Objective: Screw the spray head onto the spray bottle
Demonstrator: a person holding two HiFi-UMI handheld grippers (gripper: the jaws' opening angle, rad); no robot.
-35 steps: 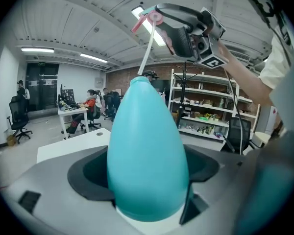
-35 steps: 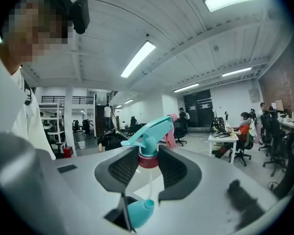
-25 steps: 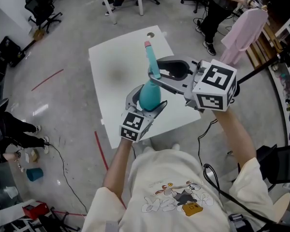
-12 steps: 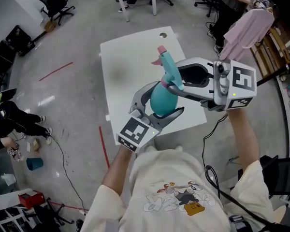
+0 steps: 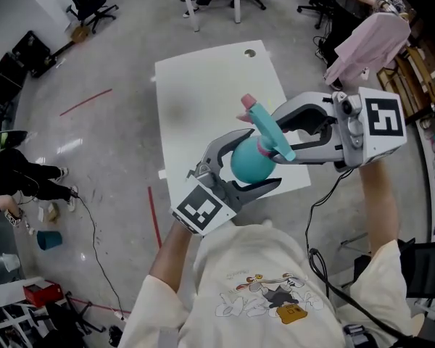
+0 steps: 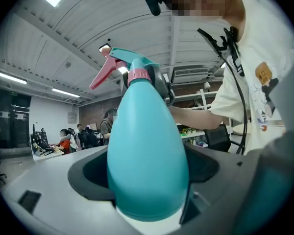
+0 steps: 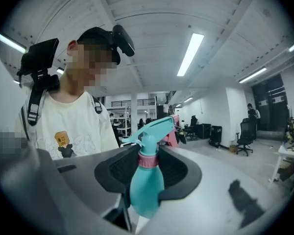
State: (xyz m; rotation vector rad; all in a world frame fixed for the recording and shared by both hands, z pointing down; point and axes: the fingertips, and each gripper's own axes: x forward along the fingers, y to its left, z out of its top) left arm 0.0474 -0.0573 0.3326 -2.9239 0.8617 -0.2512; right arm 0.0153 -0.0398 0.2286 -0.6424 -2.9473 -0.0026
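head view: both grippers have lifted the bottle (image 5: 248, 164) higher above the surface's (image 5: 203, 85) near edge. left gripper (image 5: 265, 158) jaws clamp its body, right gripper (image 5: 272, 140) jaws grip the collar (image 7: 148, 161) under the spray head (image 5: 270, 125); tightening looks under way.

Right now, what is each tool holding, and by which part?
The spray bottle: left tool clamps its round body, right tool grips the pink collar under the spray head.

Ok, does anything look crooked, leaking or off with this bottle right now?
Nothing stands out: the spray head sits in line on the spray bottle, its pink collar level; left gripper holds the body, right gripper the collar. No spill on the table.
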